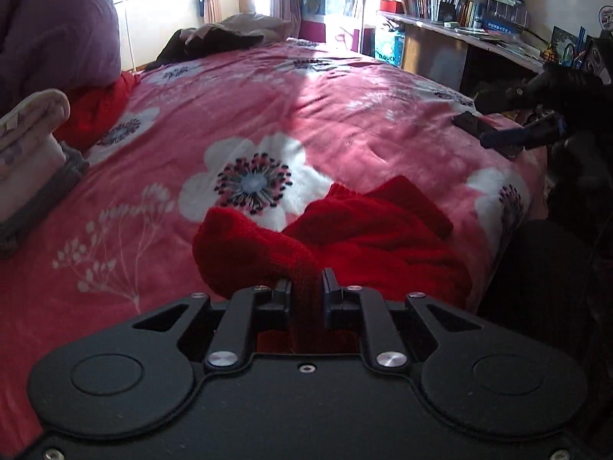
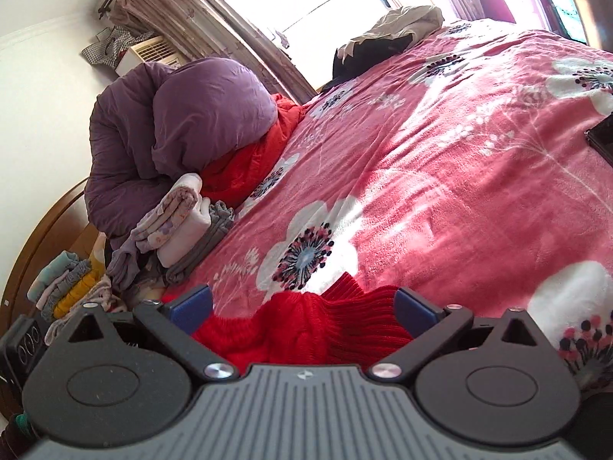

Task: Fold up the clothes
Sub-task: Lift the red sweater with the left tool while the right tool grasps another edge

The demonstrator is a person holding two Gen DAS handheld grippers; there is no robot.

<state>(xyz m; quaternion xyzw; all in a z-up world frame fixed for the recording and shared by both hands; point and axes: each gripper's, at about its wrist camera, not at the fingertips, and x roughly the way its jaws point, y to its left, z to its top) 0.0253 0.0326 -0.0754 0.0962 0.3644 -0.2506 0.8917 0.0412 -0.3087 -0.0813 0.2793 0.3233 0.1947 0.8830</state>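
Observation:
A red knit sweater [image 1: 367, 237] lies crumpled near the front edge of the pink flowered bedspread [image 1: 268, 107]. My left gripper [image 1: 306, 287] is shut on a bunched fold of it, and the cloth rises between the black fingers. In the right wrist view the same red knit sweater [image 2: 306, 329] spreads low between the blue fingertips [image 2: 191, 306] of my right gripper [image 2: 304, 308], which stands wide open and is not pinching it. In the left wrist view the right gripper [image 1: 525, 134] shows at the right edge of the bed.
Folded clothes [image 2: 180, 222] are stacked at the bed's left side beside a purple quilt [image 2: 184, 122] and a red blanket [image 1: 95, 111]. A dark flat device [image 1: 471, 120] lies near the right edge. Loose clothes [image 1: 226, 34] sit at the far end. A bookshelf desk [image 1: 459, 23] stands to the right.

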